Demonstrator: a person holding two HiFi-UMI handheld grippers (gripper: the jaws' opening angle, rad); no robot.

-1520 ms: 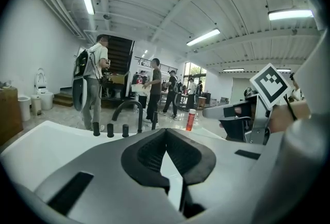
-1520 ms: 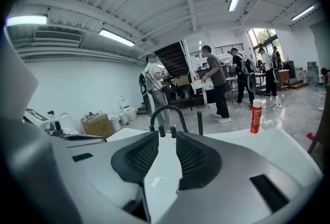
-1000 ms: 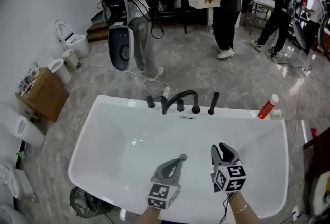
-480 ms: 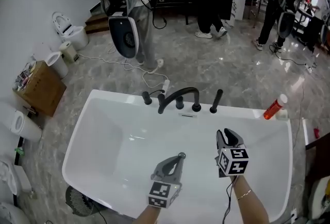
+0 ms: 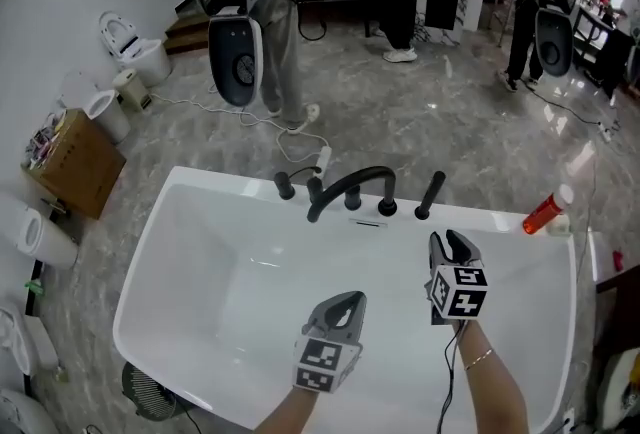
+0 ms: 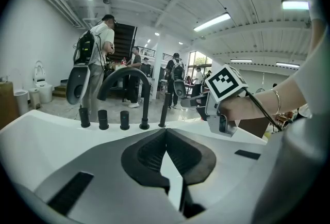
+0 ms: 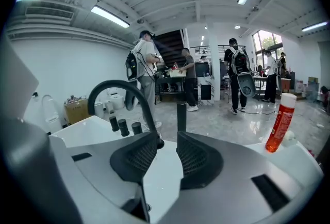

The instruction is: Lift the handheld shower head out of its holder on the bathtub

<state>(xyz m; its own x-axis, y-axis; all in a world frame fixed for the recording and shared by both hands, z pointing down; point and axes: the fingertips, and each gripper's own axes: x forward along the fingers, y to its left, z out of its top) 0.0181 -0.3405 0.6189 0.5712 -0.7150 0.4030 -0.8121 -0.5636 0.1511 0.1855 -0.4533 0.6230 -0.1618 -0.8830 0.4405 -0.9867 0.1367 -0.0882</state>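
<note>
"Grey stone floor behind, white bathtub (image 5: 200,262) in front. Where does the shower head stand?"

"Shower head (image 5: 430,194): a black stick, upright in its holder (image 5: 422,214) on the tub's far side, just right of the curved faucet (image 5: 350,184). Right gripper (image 5: 452,244): near the stick but apart from it. Its jaws have just been opening, and a gap shows between them with nothing in it. Left gripper (image 5: 345,300): hangs over the basin, jaws pressed together, empty."

"What could go wrong from here?"

"Three likely faults. The gap looks only moderate, so a jaw may butt the stick instead of straddling it. A slanted pull could bind the stick in its holder. A swing to the right might knock the red bottle (image 5: 547,209) off the tub's edge."
</note>
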